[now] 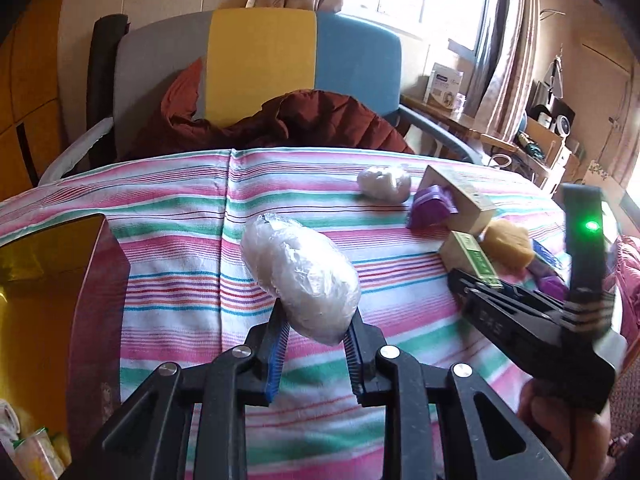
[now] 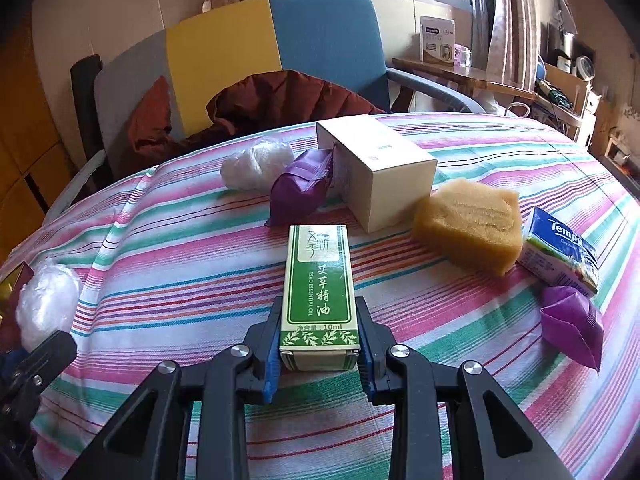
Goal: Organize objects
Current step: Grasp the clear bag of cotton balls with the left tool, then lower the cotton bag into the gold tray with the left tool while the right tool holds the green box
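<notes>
My left gripper [image 1: 317,334] is shut on a white plastic-wrapped bundle [image 1: 300,276], held above the striped cloth; the bundle also shows at the left edge of the right wrist view [image 2: 46,300]. My right gripper [image 2: 320,354] is shut on a green essential oil box [image 2: 318,288], which also shows in the left wrist view [image 1: 474,258]. On the cloth lie a second white bundle [image 2: 256,164], a purple packet [image 2: 298,192], a white carton [image 2: 380,168], a yellow sponge [image 2: 470,226], a Tempo tissue pack [image 2: 560,250] and another purple packet [image 2: 572,324].
A dark red bin with a gold lining [image 1: 52,280] stands at the left of the striped table cloth [image 1: 180,280]. A grey, yellow and blue chair [image 1: 260,64] with a brown jacket [image 1: 320,120] stands behind the table. A cluttered side table [image 2: 460,76] is at the far right.
</notes>
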Demonstrator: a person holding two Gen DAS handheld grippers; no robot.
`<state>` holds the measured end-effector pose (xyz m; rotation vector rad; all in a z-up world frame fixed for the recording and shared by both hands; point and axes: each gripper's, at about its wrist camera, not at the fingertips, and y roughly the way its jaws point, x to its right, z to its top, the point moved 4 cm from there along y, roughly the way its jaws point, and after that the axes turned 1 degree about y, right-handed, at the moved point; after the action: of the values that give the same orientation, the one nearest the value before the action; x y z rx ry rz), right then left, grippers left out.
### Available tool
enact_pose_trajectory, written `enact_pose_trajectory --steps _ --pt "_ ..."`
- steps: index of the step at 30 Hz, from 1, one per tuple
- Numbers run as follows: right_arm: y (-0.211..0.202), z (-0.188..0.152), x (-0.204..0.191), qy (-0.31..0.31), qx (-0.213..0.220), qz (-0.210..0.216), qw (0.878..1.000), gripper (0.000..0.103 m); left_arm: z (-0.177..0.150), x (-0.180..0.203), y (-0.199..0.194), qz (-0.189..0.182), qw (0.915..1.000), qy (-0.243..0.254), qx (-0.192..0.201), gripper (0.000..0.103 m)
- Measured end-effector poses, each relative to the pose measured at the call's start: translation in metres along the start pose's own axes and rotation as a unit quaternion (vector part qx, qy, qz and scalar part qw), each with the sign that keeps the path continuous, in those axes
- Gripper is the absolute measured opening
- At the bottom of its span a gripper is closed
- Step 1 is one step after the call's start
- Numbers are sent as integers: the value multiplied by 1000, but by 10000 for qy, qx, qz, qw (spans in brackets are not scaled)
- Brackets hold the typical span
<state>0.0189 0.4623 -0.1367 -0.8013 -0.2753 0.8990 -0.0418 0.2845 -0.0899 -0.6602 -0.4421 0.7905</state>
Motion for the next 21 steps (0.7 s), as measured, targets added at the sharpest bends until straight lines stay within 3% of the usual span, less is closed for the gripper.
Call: enact_pose_trajectory --steps 12,21 --pt "-2 0 -6 -174 48 -161 9997 31 -6 -31 -54 -295 9977 -558 253 26" --pt "-24 1 -27 -708 556 -138 9958 31 -15 -93 -89 50 9927 -1126 431 26"
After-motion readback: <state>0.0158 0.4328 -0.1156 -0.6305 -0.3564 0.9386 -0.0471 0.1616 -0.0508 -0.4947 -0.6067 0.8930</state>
